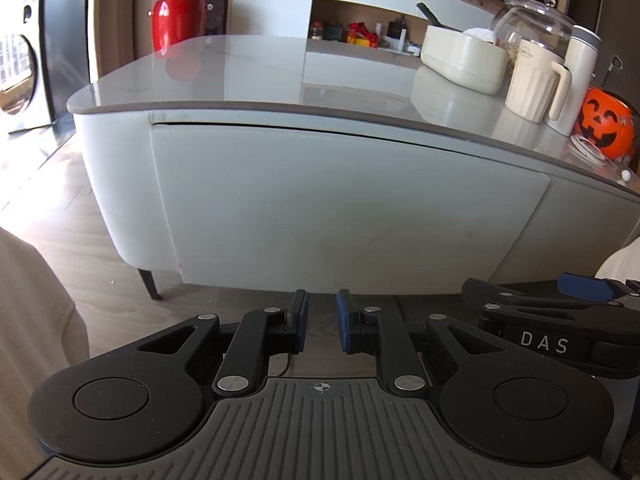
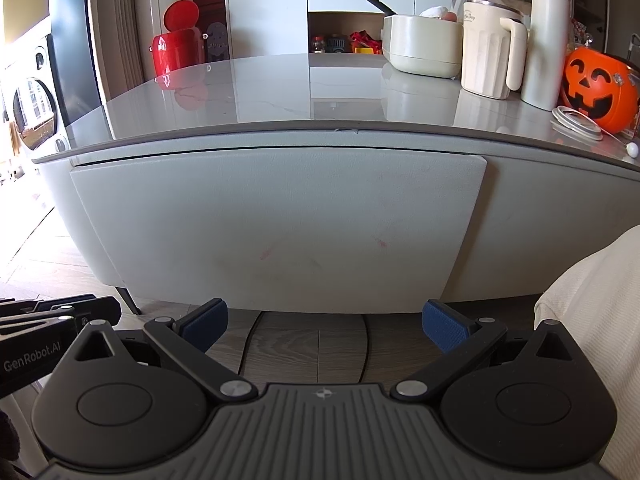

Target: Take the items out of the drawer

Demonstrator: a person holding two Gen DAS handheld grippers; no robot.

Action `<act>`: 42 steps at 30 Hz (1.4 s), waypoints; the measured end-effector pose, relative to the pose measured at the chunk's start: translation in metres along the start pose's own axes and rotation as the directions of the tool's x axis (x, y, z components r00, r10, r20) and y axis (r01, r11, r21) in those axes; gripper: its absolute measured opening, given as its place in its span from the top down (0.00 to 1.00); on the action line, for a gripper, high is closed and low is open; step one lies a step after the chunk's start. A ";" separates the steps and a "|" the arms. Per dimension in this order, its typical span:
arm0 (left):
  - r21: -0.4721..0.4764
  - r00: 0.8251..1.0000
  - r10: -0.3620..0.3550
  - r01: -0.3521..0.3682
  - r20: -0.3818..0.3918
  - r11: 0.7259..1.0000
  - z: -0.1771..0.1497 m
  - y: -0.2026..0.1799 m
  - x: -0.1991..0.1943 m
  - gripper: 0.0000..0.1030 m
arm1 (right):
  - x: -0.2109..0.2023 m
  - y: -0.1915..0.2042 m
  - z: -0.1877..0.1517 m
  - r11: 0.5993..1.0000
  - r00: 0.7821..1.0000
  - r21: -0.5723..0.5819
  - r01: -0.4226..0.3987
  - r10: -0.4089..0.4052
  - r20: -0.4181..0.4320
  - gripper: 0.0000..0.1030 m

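Tongs sat nearest to you, both low over the wood floor and aimed at the same pale panel. Your left tongs (image 1: 322, 322) kept only a narrow gap between the blue pads and pinched nothing; your right tongs (image 2: 325, 326) stood spread wide, also with nothing in them.

Straight ahead of both lay the drawer front (image 2: 276, 224), a broad leather-like panel set into the side of the desk (image 2: 280, 88), its long axis running left to right just under the desk's front edge. It was closed, with only a thin seam along its top and no handle that you could see, so whatever was inside stayed hidden. In the right wrist view the panel sat squarely centred between the pads, while in the left wrist view it spread further to the right, so I judged your right hand the better placed for the opening pull.

Beyond, at the desk's right end, stood a cream pitcher (image 2: 490, 50) and an orange pumpkin bucket (image 2: 596, 88).
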State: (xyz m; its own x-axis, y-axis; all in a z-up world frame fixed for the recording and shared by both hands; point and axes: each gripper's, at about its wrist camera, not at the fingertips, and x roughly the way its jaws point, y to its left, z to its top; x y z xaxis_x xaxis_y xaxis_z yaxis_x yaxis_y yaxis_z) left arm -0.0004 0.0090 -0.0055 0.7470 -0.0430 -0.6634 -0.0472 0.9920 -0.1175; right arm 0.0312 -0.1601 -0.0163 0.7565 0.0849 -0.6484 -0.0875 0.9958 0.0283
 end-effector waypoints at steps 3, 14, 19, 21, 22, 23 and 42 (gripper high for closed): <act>0.005 1.000 0.003 -0.003 -0.007 1.000 0.000 -0.001 0.000 0.83 | 0.000 0.000 0.001 1.000 1.000 0.001 -0.003 0.003 -0.002 0.00; 0.006 0.998 -0.059 0.059 -0.021 0.998 0.016 0.003 -0.001 0.83 | 0.002 -0.007 0.012 0.997 0.998 0.038 -0.060 0.061 -0.022 0.00; 0.060 0.998 -0.022 0.019 0.054 0.998 0.046 0.021 0.006 0.80 | 0.006 -0.018 0.030 0.997 0.997 0.008 -0.074 0.074 0.021 0.00; 0.065 0.992 0.030 -0.038 0.124 0.997 0.063 0.035 0.010 0.80 | 0.012 -0.023 0.042 0.997 0.997 -0.028 -0.066 0.067 0.028 0.00; 0.064 0.988 0.045 -0.055 0.147 0.996 0.070 0.043 0.012 0.80 | 0.014 -0.026 0.048 0.997 0.998 -0.049 -0.054 0.055 0.035 0.00; 0.063 0.985 0.060 -0.071 0.165 0.996 0.078 0.052 0.015 0.80 | 0.017 -0.030 0.055 0.997 0.998 -0.068 -0.037 0.040 0.049 0.00; -0.189 0.977 0.126 -0.092 0.175 0.978 0.099 0.140 0.028 0.80 | 0.075 -0.123 0.088 0.993 0.992 -0.050 -0.108 0.111 0.061 0.00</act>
State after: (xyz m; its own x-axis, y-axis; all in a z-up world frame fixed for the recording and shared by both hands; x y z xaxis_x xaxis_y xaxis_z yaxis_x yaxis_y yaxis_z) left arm 0.0791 0.1589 0.0323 0.8395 0.1038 -0.5334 -0.2402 0.9514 -0.1929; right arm 0.1562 -0.2731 -0.0014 0.7800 0.1972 -0.5938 -0.2015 0.9777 0.0600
